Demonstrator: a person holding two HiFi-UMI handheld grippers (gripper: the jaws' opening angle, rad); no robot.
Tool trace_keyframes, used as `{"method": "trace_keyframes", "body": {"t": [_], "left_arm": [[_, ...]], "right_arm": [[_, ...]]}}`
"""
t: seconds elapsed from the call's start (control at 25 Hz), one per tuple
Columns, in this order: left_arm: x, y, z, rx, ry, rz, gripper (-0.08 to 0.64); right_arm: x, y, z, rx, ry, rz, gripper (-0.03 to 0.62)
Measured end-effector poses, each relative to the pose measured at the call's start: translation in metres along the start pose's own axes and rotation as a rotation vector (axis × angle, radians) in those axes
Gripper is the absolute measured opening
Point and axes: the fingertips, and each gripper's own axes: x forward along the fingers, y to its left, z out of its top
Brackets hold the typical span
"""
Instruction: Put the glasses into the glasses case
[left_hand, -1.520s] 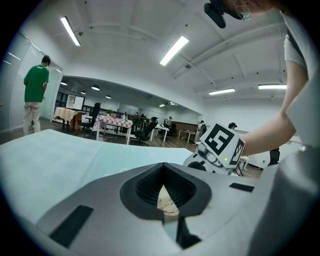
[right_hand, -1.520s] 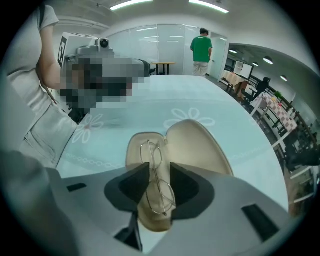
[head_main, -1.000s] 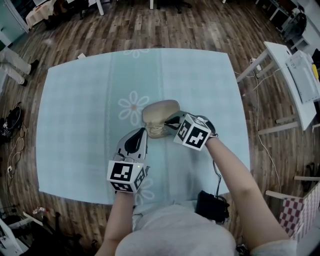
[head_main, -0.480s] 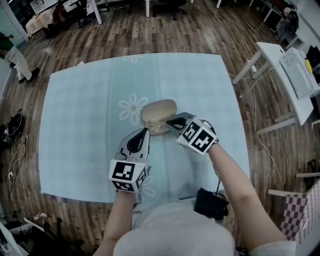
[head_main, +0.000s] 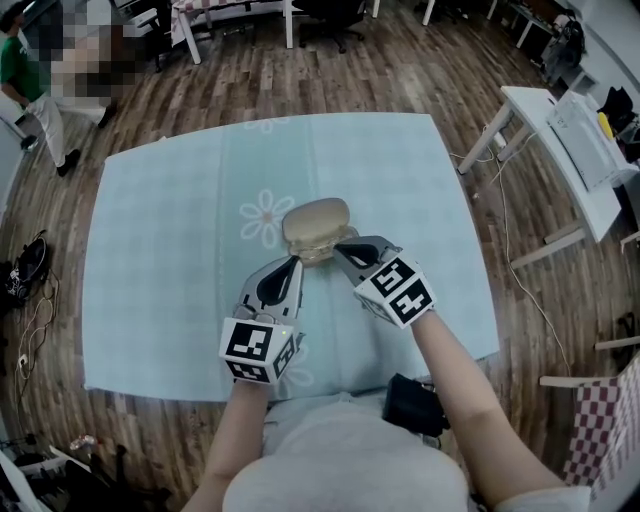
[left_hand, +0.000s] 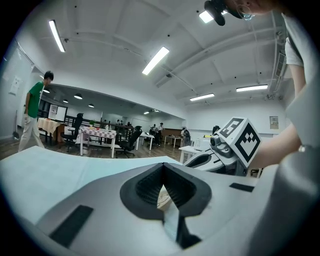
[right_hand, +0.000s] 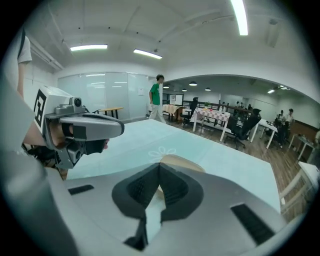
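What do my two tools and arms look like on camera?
The left tool and right tool are light grey moulded shells with black ribbed pads. Each carries a white cube printed with black square markers. The forearms are bare; a short white sleeve shows at the upper arm.

A wooden plank floor (head_main: 400, 70) runs under a table (head_main: 160, 250) covered in a pale blue cloth with a flower print. A white desk (head_main: 555, 125) stands to the right, and cables (head_main: 38, 300) trail on the left. Farther off are black office chairs (left_hand: 131, 142), a table with a checked cloth (left_hand: 97, 133), a glass partition (right_hand: 112, 92), white walls and long ceiling lights (left_hand: 155, 60)
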Motion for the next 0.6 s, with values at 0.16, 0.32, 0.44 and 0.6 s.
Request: {"method": "trace_keyframes", "body": {"t": [0.16, 0.32, 0.44, 0.6], "left_arm": [[-0.007, -0.007, 0.005, 0.013, -0.008, -0.017, 0.008], [-0.013, -0.012, 0.008, 0.020, -0.017, -0.023, 0.008], [-0.019, -0.019, 0.010, 0.024, -0.030, -0.030, 0.008], [-0.026, -0.027, 0.015, 0.035, -0.051, -0.053, 0.008]], "right_arm": [[-0.017, 0.010, 0.004, 0.057, -0.052, -0.052, 0.006], [-0.034, 0.017, 0.011, 0.086, -0.102, -0.112, 0.006], [-0.048, 0.022, 0.016, 0.104, -0.142, -0.145, 0.006], [-0.064, 0.040, 0.022, 0.106, -0.174, -0.168, 0.006]]}}
